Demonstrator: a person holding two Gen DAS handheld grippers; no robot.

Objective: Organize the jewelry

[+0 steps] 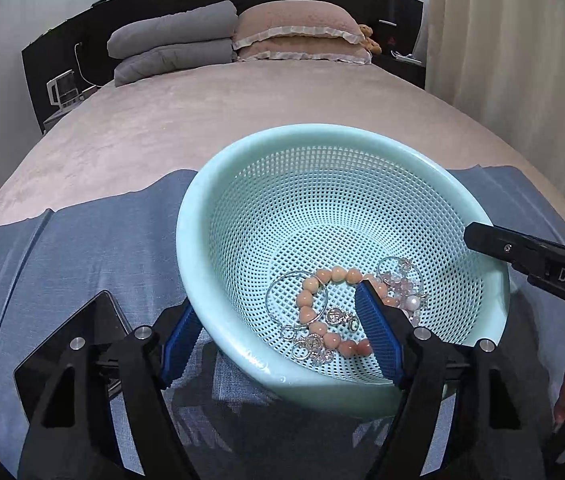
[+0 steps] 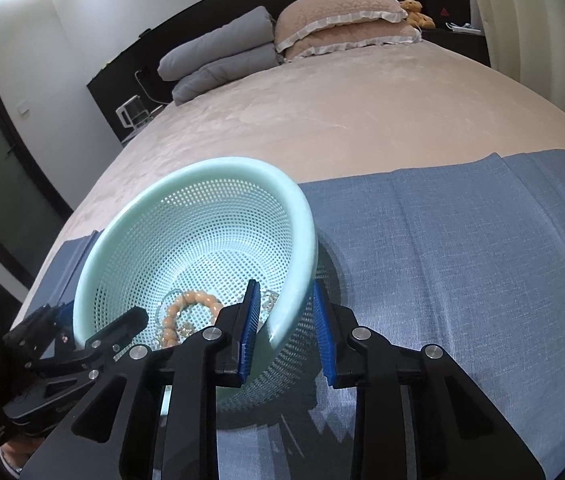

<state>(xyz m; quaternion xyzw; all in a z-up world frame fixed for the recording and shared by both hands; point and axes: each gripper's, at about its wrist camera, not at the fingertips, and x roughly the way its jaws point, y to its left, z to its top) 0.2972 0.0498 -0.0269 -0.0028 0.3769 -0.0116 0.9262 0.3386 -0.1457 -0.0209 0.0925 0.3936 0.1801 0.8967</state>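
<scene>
A mint-green perforated basket (image 1: 242, 184) stands on a blue cloth (image 1: 94, 248) on the bed. Inside lie a peach bead bracelet (image 1: 314, 312), silver bangles (image 1: 278, 292), a pale pink bead bracelet (image 1: 398, 284) and small silver charms (image 1: 314, 346). My left gripper (image 1: 278, 316) is open and straddles the basket's near rim, one finger inside by the beads, one outside. My right gripper (image 2: 287, 300) is open and straddles the basket's right rim (image 2: 302, 216); the peach bracelet (image 2: 186, 304) shows inside.
A dark flat tray or lid (image 1: 78, 344) lies on the cloth left of the basket. Grey and pink pillows (image 1: 242, 36) are at the headboard. A curtain (image 1: 514, 60) hangs at right. Blue cloth (image 2: 462, 260) stretches right of the basket.
</scene>
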